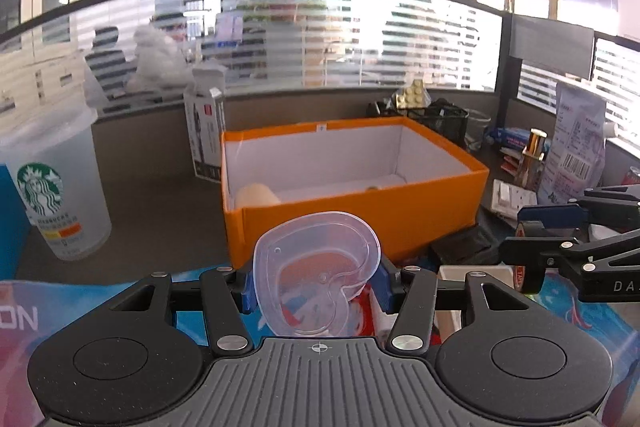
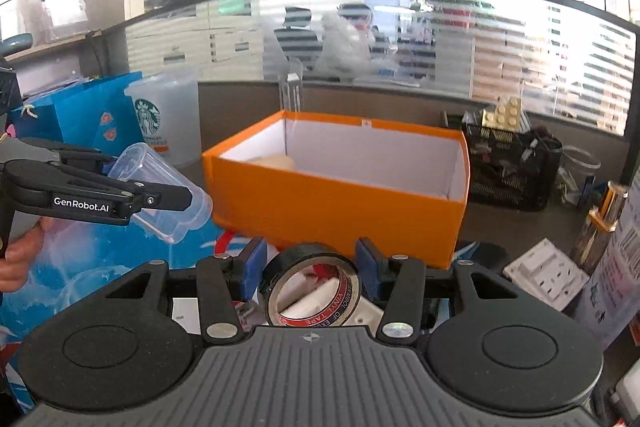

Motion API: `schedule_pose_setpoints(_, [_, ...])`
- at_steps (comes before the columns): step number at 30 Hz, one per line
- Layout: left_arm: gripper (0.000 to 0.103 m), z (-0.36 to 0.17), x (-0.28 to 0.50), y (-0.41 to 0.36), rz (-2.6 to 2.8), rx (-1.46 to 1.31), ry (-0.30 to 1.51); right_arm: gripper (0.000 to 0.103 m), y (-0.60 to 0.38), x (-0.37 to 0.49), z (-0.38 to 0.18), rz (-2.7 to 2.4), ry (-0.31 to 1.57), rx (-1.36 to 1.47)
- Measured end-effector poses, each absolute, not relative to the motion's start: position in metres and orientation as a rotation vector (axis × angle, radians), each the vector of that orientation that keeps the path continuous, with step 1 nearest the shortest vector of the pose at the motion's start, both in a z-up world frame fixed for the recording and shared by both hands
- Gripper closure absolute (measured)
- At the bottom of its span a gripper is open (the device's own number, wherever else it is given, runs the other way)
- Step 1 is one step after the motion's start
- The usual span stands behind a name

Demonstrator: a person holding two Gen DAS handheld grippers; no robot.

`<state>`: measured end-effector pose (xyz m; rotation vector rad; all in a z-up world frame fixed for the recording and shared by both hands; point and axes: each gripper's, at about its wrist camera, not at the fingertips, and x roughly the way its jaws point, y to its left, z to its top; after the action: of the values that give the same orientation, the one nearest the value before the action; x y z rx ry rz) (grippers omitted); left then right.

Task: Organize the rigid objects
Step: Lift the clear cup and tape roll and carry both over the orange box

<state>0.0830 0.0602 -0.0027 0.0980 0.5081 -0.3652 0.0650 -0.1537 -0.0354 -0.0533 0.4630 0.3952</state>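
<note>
My left gripper (image 1: pixel 316 285) is shut on a clear plastic container (image 1: pixel 316 275), held a little above the desk in front of the orange box (image 1: pixel 360 215). The same container (image 2: pixel 160 191) shows at the left of the right wrist view, lying on its side between the left gripper's fingers (image 2: pixel 160 193). My right gripper (image 2: pixel 310 269) is shut on a roll of black vinyl tape (image 2: pixel 310 283), also held just before the orange box (image 2: pixel 340 211). The box is open, white inside, with a beige roll (image 1: pixel 256 195) in its near left corner.
A Starbucks cup (image 1: pixel 56 195) and a blue bag (image 2: pixel 80 115) stand to the left. A black mesh organiser (image 2: pixel 508 163) with yellow bricks, a white socket plate (image 2: pixel 544 273) and packets crowd the right. A hand (image 2: pixel 16 259) holds the left gripper's handle.
</note>
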Motion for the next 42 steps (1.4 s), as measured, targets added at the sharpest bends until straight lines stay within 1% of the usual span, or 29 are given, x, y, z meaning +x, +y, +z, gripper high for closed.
schedule_pose_setpoints(22, [0.052,0.035,0.089,0.054,-0.364,0.118,0.428,0.057,-0.149,0.08,-0.004,0.395,0.4,-0.08])
schedule_pose_setpoints(42, [0.052,0.055,0.124,0.056,-0.352,0.102,0.401,0.057,-0.148,0.133,0.019,0.362,0.38,-0.084])
